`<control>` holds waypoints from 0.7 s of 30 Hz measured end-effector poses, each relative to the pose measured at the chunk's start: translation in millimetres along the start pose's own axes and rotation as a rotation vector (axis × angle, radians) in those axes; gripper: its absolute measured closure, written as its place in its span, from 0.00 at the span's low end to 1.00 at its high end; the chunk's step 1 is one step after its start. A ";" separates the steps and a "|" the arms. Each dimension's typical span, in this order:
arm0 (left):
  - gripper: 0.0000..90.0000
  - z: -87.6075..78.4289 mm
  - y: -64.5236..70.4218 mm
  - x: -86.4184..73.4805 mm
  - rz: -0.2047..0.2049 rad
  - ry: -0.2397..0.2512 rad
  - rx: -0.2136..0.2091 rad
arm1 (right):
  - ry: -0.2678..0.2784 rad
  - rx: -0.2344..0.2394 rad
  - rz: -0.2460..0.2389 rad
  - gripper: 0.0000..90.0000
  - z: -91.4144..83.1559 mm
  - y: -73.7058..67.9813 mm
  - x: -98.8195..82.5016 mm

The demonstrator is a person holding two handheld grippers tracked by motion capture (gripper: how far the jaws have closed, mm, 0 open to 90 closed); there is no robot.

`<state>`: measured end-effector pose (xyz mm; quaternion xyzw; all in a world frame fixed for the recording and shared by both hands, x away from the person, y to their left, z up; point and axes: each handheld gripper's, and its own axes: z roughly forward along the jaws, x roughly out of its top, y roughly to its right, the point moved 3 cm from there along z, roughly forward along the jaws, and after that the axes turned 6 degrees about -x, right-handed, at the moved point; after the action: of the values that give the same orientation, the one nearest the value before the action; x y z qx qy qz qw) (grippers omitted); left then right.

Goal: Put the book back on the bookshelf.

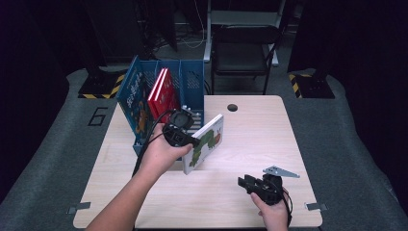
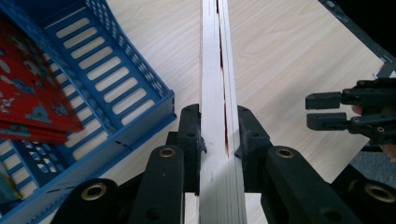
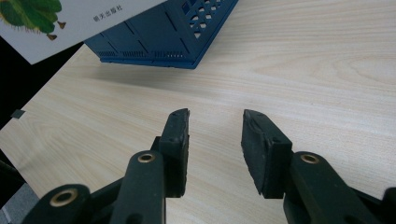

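The book (image 1: 206, 143), white cover with a green caterpillar on it, is up off the table (image 1: 250, 130) and tilted, just right of the blue rack (image 1: 192, 79). The left tool (image 1: 185, 139) is clamped on its edge, and in the left gripper view its page edges (image 2: 219, 93) run straight up between the pads. The hand hides part of the cover from above. Red books (image 1: 162, 89) lean in one rack slot; another one's title is too blurry to read. The right tool (image 1: 250, 183) rests near the table's front edge, well away from the book, jaws apart and gripping nothing (image 3: 215, 135).
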<state>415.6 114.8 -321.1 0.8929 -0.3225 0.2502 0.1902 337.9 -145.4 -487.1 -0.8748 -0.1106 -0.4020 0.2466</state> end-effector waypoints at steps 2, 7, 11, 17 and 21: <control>0.84 -0.5 -4.0 1.7 -0.009 0.003 0.012 | -0.001 0.000 0.001 0.68 0.0 0.0 -0.1; 0.84 -2.3 -13.5 5.8 -0.036 0.007 0.027 | -0.005 -0.002 0.006 0.68 -0.3 -0.1 -0.4; 0.84 -5.5 -20.5 9.4 -0.053 0.009 0.034 | -0.008 0.000 0.009 0.68 0.3 -0.5 -0.9; 0.84 -11.3 -31.1 14.3 -0.080 0.018 0.054 | -0.010 0.001 0.010 0.68 0.6 -0.8 -1.2; 0.84 -12.9 -38.6 17.8 -0.099 0.022 0.067 | -0.008 0.001 0.010 0.68 0.4 -0.2 -1.1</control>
<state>449.2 140.5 -307.5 0.9107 -0.2674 0.2612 0.1757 337.3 -144.9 -488.0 -0.8769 -0.1073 -0.3971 0.2488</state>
